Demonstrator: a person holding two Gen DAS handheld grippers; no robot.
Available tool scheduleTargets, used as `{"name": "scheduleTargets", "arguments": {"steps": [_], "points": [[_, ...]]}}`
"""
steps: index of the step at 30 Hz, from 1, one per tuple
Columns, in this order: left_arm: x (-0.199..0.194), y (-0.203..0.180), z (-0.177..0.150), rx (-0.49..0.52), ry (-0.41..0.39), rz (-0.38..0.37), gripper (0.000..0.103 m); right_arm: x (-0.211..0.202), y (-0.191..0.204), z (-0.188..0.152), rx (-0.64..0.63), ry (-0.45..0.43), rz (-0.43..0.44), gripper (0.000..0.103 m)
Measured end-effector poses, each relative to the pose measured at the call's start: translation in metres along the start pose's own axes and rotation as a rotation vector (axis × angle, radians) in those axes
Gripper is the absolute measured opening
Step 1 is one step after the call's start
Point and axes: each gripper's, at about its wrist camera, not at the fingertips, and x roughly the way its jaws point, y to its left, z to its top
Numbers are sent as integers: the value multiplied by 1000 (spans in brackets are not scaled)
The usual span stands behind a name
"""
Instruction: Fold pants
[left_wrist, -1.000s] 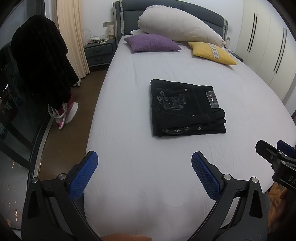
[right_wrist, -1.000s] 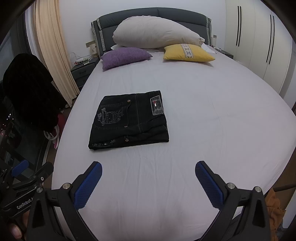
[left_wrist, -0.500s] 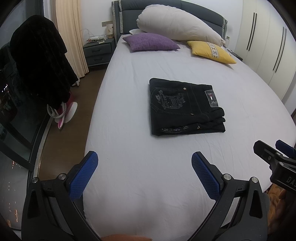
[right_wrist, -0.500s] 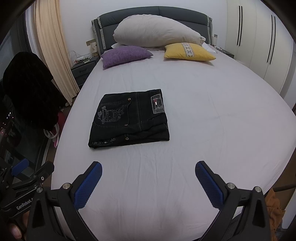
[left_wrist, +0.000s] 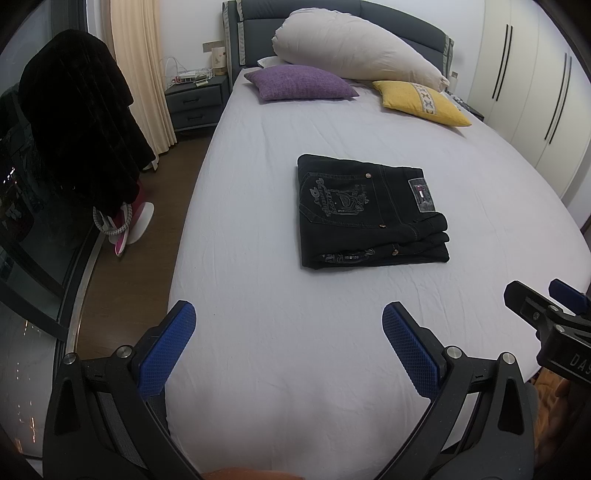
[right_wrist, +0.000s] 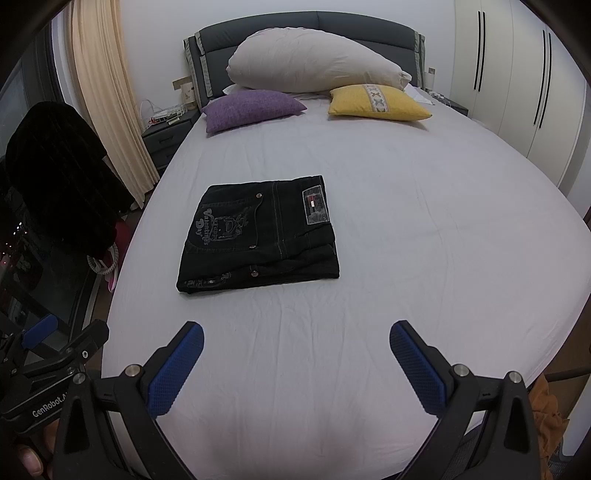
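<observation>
Black pants (left_wrist: 365, 212) lie folded in a neat flat rectangle on the white bed (left_wrist: 280, 295), back pocket embroidery and waist label facing up. They also show in the right wrist view (right_wrist: 258, 232). My left gripper (left_wrist: 288, 326) is open and empty, held above the bed's near end, well short of the pants. My right gripper (right_wrist: 295, 345) is open and empty, also near the foot of the bed. Each gripper appears at the edge of the other's view, the right gripper (left_wrist: 546, 317) and the left gripper (right_wrist: 55, 343).
A purple cushion (left_wrist: 299, 82), a yellow cushion (left_wrist: 421, 102) and a large beige pillow (left_wrist: 354, 55) lie at the headboard. A nightstand (left_wrist: 194, 103) and a dark coat on a stand (left_wrist: 77, 122) are left of the bed. White wardrobes (left_wrist: 535, 81) line the right wall.
Both grippers have drawn slightly back from the pants; the pants sit a little higher in both views. Nothing was grasped or released.
</observation>
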Motion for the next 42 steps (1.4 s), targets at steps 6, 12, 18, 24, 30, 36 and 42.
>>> {"name": "scheduleTargets", "arguments": {"steps": [6, 12, 18, 24, 30, 36, 42], "points": [[1, 0, -1, 0, 2, -2, 103, 0, 0, 0, 0, 1, 1, 103], [1, -1, -2, 0, 5, -1, 103, 0, -1, 0, 1, 3, 0, 103], [1, 0, -5, 3, 10, -5, 103, 2, 1, -4, 1, 7, 1, 103], [2, 1, -6, 4, 15, -8, 103, 5, 0, -11, 0, 11, 3, 103], [2, 1, -6, 5, 16, -8, 103, 5, -1, -11, 0, 12, 3, 103], [2, 1, -6, 4, 16, -9, 103, 5, -1, -11, -1, 13, 4, 103], [4, 2, -9, 3, 25, -13, 103, 5, -1, -10, -1, 15, 4, 103]]}}
